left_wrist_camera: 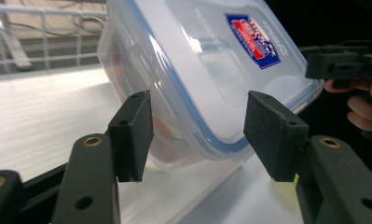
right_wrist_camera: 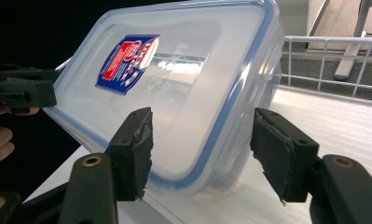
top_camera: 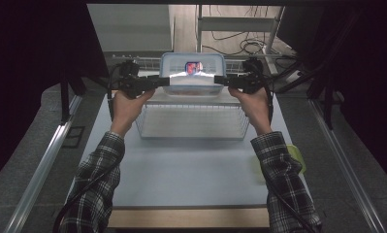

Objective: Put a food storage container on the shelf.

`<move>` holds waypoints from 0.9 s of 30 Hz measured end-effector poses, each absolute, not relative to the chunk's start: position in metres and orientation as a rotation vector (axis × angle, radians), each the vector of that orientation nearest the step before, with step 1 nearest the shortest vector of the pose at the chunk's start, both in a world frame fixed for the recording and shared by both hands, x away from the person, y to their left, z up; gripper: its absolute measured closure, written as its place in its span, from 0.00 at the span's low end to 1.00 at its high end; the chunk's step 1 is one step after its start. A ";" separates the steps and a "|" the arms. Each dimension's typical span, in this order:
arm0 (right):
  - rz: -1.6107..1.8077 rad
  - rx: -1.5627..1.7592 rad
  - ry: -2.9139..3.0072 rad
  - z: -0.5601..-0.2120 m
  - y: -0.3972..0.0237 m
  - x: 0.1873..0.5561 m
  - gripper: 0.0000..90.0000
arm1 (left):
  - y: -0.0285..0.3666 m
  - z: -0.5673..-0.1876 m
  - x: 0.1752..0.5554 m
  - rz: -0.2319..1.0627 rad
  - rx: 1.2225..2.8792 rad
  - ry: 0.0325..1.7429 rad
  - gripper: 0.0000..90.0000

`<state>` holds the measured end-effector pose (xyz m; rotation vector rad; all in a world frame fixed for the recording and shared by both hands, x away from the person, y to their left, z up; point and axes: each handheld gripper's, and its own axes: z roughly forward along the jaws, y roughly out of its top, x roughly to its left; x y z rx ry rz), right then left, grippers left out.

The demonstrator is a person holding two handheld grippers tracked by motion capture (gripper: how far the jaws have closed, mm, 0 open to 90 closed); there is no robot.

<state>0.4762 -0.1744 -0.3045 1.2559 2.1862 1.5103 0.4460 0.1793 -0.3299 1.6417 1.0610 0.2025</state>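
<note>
A clear plastic box (top_camera: 193, 73) with a blue-rimmed lid and a red and blue sticker leans tilted on a white surface behind a wire basket. Something reddish shows through its wall (left_wrist_camera: 161, 135). My left gripper (top_camera: 165, 81) is at the box's left end and my right gripper (top_camera: 219, 80) at its right end. In the left gripper view the jaws of the left gripper (left_wrist_camera: 197, 123) stand apart around a corner of the box (left_wrist_camera: 197, 70), the lid-side pad clear of it. The right gripper (right_wrist_camera: 204, 135) likewise straddles the box (right_wrist_camera: 183, 93), open, with a gap at its right pad.
A wire basket (top_camera: 193, 121) stands on the pale table (top_camera: 181, 170) just in front of the box. A low wire fence (left_wrist_camera: 44, 42) runs behind the white surface. A green thing (top_camera: 298, 156) lies by the person's right sleeve. Dark curtains flank the table.
</note>
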 end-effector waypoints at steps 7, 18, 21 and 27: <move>1.487 1.280 2.157 -0.301 -0.176 0.478 0.48 | 0.174 -0.322 0.448 0.270 1.672 1.075 0.47; 1.496 1.219 2.136 -0.301 -0.175 0.472 0.42 | 0.177 -0.319 0.440 0.317 1.682 1.046 0.43; 1.513 1.185 2.139 -0.301 -0.177 0.468 0.38 | 0.178 -0.318 0.434 0.336 1.688 1.021 0.40; 1.532 1.118 2.150 -0.303 -0.180 0.457 0.29 | 0.179 -0.325 0.422 0.358 1.710 0.994 0.34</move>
